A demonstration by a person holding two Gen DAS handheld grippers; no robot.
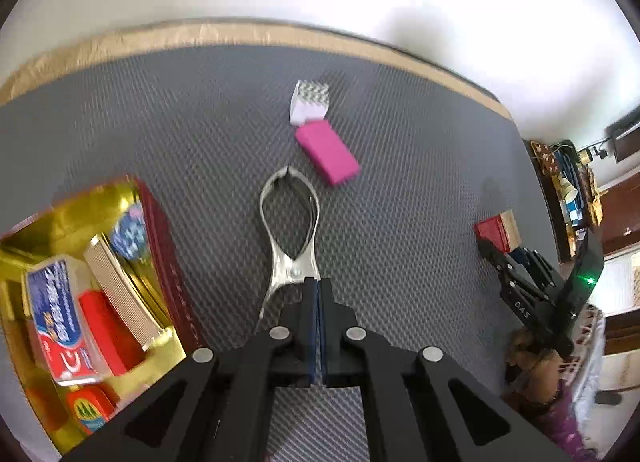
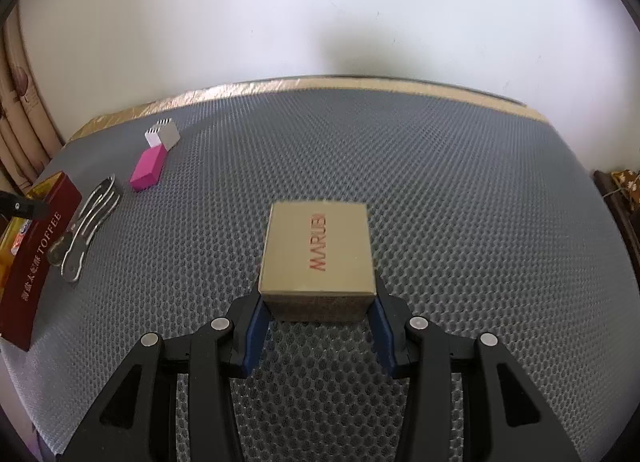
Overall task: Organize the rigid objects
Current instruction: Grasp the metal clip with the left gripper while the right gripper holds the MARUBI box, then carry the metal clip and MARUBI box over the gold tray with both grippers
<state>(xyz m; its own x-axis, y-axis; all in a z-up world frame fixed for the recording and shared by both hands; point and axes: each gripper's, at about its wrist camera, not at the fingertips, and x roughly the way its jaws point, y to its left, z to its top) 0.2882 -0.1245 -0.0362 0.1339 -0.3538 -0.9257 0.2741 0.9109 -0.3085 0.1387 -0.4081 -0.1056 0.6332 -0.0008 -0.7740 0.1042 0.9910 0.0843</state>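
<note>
Tongs (image 1: 289, 222), steel: clamped in our left gripper (image 1: 319, 304), mid-transfer; next we carry them over the tin (image 1: 160, 222) and release, right gripper (image 2: 318, 328) clasping box (image 2: 318, 258).

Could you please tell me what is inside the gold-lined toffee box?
In the toffee box: a toothpaste carton, a ribbed beige box, red items and a blue floral one. Whatever lies beneath them is covered.
</note>
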